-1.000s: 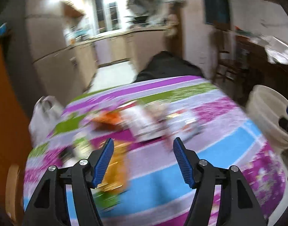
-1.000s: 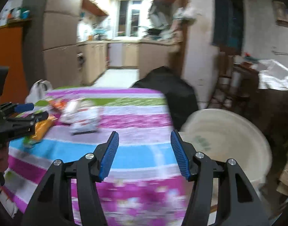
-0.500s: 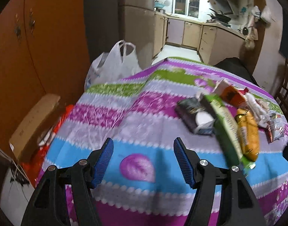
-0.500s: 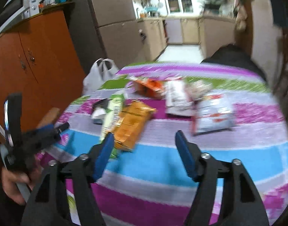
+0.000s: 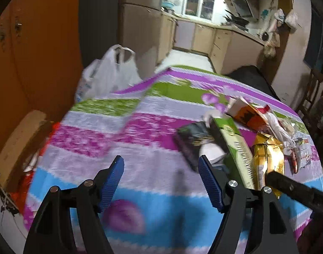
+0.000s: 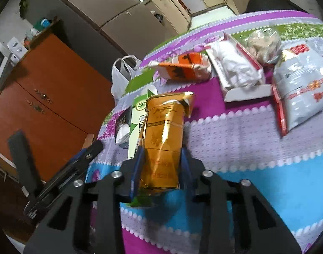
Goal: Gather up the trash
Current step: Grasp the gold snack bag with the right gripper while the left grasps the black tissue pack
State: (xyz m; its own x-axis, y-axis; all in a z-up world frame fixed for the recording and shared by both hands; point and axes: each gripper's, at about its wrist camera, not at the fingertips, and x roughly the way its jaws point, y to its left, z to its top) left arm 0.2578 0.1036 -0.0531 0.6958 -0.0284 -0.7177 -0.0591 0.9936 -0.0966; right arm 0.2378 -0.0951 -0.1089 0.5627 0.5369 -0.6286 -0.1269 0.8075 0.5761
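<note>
Since the earlier frame both tools had swung to the wrappers. Left view: left tool (image 5: 161, 182) hung wide, still opening, empty, beside the gold bag (image 5: 267, 158). Right view: right tool (image 6: 160, 167) clamped that bag (image 6: 163, 135) on the tabletop (image 6: 246, 144); slick foil might slip when lifted.

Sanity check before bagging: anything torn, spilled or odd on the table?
The gold packet between the right gripper jaws has a ripped-open, curled top. The red-edged box lies open, white contents exposed. No spill visible.
</note>
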